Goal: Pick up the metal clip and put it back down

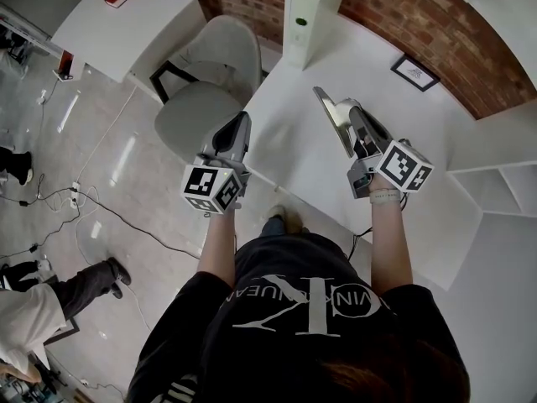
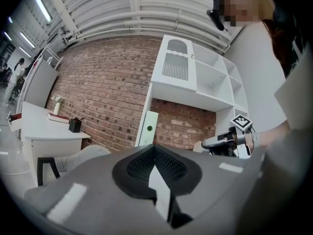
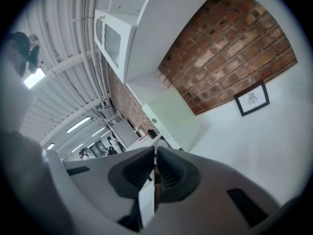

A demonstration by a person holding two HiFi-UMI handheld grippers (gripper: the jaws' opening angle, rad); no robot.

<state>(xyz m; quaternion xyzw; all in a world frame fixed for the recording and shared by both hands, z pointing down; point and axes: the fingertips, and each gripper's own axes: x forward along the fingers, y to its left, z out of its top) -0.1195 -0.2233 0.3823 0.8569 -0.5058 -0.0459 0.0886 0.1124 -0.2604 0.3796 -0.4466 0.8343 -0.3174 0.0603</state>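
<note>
No metal clip shows in any view. In the head view my left gripper [image 1: 243,117] is held over the front edge of the white desk [image 1: 294,154], above the grey chair [image 1: 205,86], jaws shut and pointing away from me. My right gripper [image 1: 321,93] hovers over the desk top, jaws pressed together with nothing seen between them. The left gripper view has its own shut jaws [image 2: 155,155] and the right gripper [image 2: 227,143] off to the side. In the right gripper view the jaws [image 3: 155,158] meet along a thin line.
A pale green-white file box [image 1: 306,15] stands at the desk's back, a small framed picture [image 1: 414,72] leans on the brick wall, and white shelves [image 1: 495,183] are at the right. Another desk [image 1: 126,23] lies far left. A person's legs [image 1: 80,288] and floor cables are at left.
</note>
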